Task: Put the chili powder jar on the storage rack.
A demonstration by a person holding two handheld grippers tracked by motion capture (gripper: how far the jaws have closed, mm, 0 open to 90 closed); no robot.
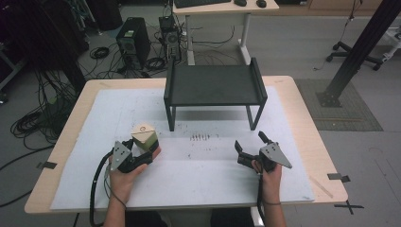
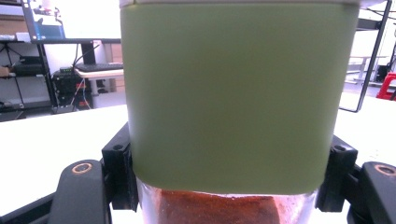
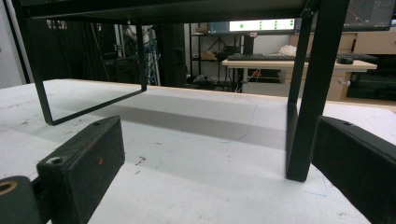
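At the left of the high view we see a small square-sided clear jar with a pale olive-green cap and a tan top (image 1: pixel 144 135), standing upright on the white sheet that covers the light wooden table (image 1: pixel 302 118). It sits at the front left of the table, well in front of the black metal shelf stand (image 1: pixel 215 85) and to its left. In the left gripper view the green cap takes up most of the picture, and below it the clear wall of the jar shows a reddish-brown powder inside; how full the jar is we cannot tell, since the cap hides the upper part.

The left gripper (image 1: pixel 140 152) has its jaws clamped on this jar. In its own view a black jaw presses against each side of the jar just below the cap's lower edge, with the jar set squarely between them.

Moving right, the shelf stand's flat top tray carries nothing that we can see. The right gripper (image 1: pixel 249 143) rests low at the front right of the table, well apart from the jar. Its jaws stand wide apart and hold nothing; in the right gripper view they face the stand, whose nearest black leg (image 3: pixel 306 116) rises just inside the right-hand jaw, though we cannot tell if they touch.
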